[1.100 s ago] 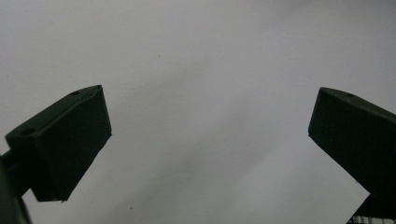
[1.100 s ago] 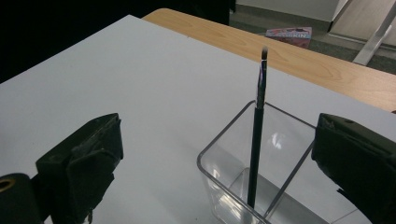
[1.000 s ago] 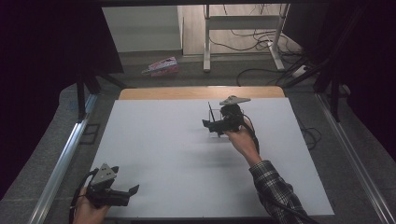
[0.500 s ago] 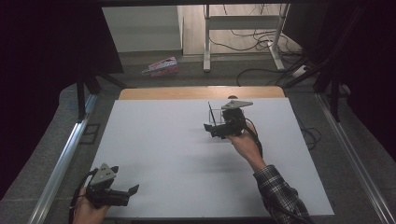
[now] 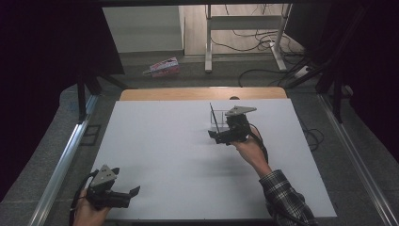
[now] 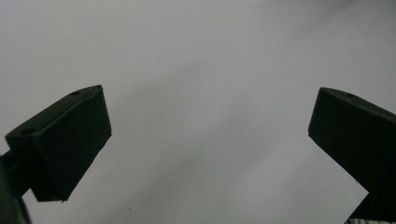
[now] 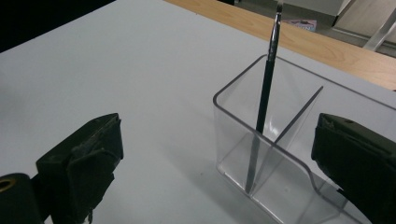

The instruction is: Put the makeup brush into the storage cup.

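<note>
A clear plastic holder (image 5: 217,125) with a divider stands on the white table (image 5: 164,141), right of centre. A thin black brush (image 5: 212,114) leans upright in it. In the right gripper view the brush (image 7: 266,88) rests in the left compartment of the holder (image 7: 280,186), against the divider. My right gripper (image 5: 214,136) is open just in front of the holder, jaws wide apart (image 7: 217,140), touching nothing. My left gripper (image 5: 133,193) is open near the table's front left edge, with bare table between its jaws (image 6: 210,121).
A wooden strip (image 5: 202,93) runs along the table's far edge. Metal rails (image 5: 61,160) flank the table on both sides. On the floor beyond lie a pink packet (image 5: 162,66), cables and a desk frame (image 5: 244,23).
My right gripper has drifted slightly toward the near side, staying open beside the holder. The brush, holder and left gripper have not moved.
</note>
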`<state>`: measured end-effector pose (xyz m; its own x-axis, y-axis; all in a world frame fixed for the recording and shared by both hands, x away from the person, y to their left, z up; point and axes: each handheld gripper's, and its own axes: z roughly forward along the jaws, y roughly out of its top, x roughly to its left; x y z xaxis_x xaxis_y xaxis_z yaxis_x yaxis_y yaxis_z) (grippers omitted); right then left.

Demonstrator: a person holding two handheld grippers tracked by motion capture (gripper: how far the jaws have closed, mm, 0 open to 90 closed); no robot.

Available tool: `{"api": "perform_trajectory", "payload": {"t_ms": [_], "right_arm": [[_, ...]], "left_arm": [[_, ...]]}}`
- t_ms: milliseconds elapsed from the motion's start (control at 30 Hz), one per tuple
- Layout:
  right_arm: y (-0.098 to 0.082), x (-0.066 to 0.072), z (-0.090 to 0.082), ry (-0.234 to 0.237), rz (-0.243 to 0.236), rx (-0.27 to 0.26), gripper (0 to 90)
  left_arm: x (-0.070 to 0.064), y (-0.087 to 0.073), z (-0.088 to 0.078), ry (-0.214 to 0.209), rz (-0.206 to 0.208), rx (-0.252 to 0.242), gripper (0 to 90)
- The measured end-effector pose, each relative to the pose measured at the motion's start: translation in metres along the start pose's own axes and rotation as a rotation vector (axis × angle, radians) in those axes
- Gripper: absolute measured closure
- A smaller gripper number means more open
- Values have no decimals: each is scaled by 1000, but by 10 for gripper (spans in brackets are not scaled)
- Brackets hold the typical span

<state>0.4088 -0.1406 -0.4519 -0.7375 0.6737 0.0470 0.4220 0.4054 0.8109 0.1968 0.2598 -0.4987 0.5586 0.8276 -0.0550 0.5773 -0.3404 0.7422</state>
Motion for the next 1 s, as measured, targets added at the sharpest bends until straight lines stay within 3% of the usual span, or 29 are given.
{"api": "perform_trajectory", "payload": {"t_ms": [1000], "right_arm": [[-8, 13, -20, 19, -33, 14, 16]], "left_arm": [[-1, 0, 0, 4, 9, 5, 0]]}}
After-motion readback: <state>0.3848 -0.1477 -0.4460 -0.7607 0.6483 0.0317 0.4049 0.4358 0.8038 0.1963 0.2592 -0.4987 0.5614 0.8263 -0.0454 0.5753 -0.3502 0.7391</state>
